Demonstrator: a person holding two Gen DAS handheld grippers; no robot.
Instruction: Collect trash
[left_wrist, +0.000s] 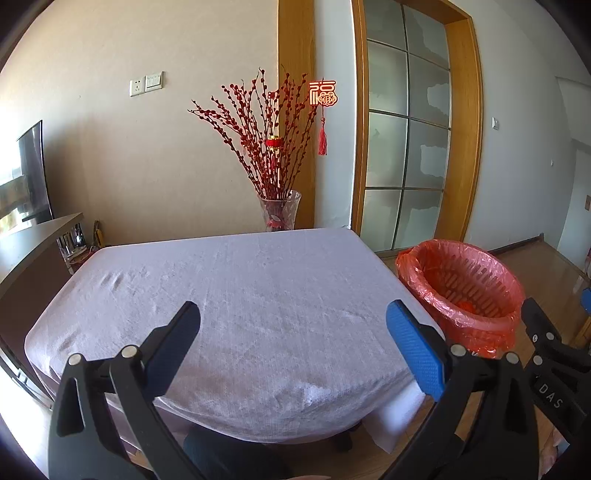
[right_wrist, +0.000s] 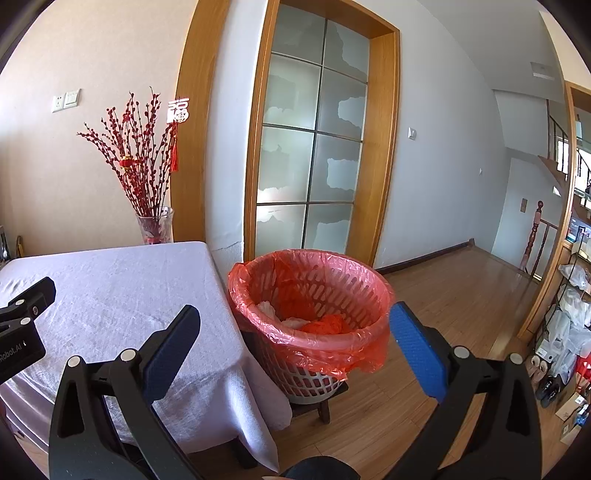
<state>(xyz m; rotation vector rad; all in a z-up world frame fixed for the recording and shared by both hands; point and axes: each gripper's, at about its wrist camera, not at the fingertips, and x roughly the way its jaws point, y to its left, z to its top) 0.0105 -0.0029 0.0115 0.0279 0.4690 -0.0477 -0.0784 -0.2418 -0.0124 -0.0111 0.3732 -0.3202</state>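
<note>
The left gripper (left_wrist: 293, 325) hangs over the near half of the bench (left_wrist: 221, 295), its 2 fingers spread wide with nothing between them. The right gripper (right_wrist: 295, 326) is likewise spread and empty, held just in front of the waste basket (right_wrist: 314, 380), whose rim lies between its fingertips in the right wrist view.

The basket stands on a low wooden stool (right_wrist: 325, 406) just beside the bench's right edge, lined with a red plastic bag (right_wrist: 258, 280). Only the right wrist view looks into it: crumpled white paper (right_wrist: 267, 308) and a red wad (right_wrist: 325, 323) lie at the bottom. The left wrist view shows the basket (left_wrist: 461, 288) from the side, and the right gripper's body at the frame's right edge.

The bench's white cloth is bare. A glass vase (left_wrist: 279, 210) of red branches stands behind its far edge. Open wooden floor (right_wrist: 461, 295) extends right of the basket.
</note>
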